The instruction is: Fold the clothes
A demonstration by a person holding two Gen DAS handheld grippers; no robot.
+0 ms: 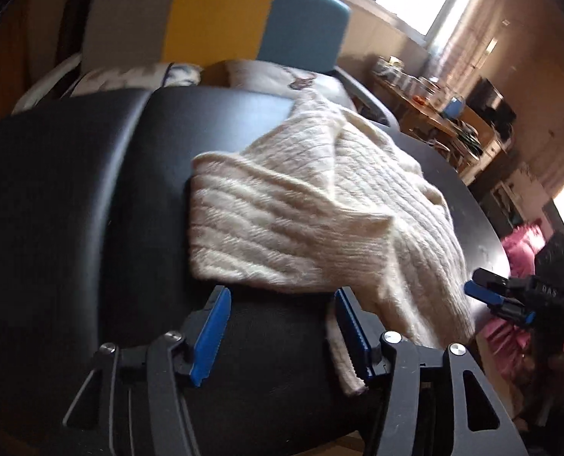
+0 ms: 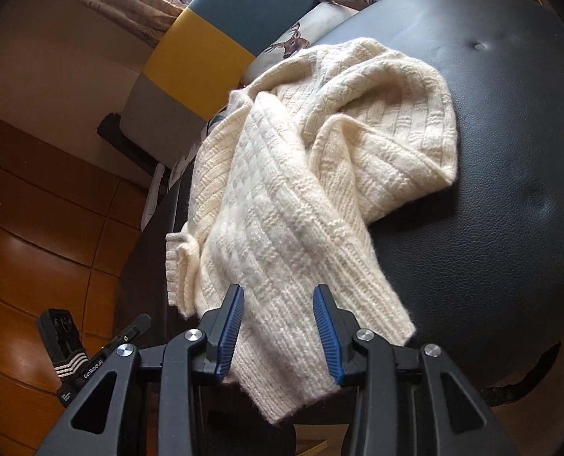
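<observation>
A cream cable-knit sweater (image 1: 320,205) lies crumpled on a black leather ottoman (image 1: 72,197). In the left wrist view my left gripper (image 1: 282,290) stands open at the sweater's near edge. Black leather shows between its blue pads, and a narrow strip of knit (image 1: 340,364) hangs against the right pad. In the right wrist view the sweater (image 2: 304,159) spreads from the ottoman's (image 2: 491,190) middle to its near rim. My right gripper (image 2: 278,290) is open over the ribbed hem, which drapes off the edge between its fingers. The right gripper (image 1: 474,285) also shows at the sweater's right side.
A chair with a grey, yellow and teal back (image 1: 221,15) stands behind the ottoman, with deer-print cushions (image 2: 293,43) on it. A cluttered desk (image 1: 434,102) and pink fabric (image 1: 521,243) are to the right. Wooden floor (image 2: 34,209) lies beside the ottoman.
</observation>
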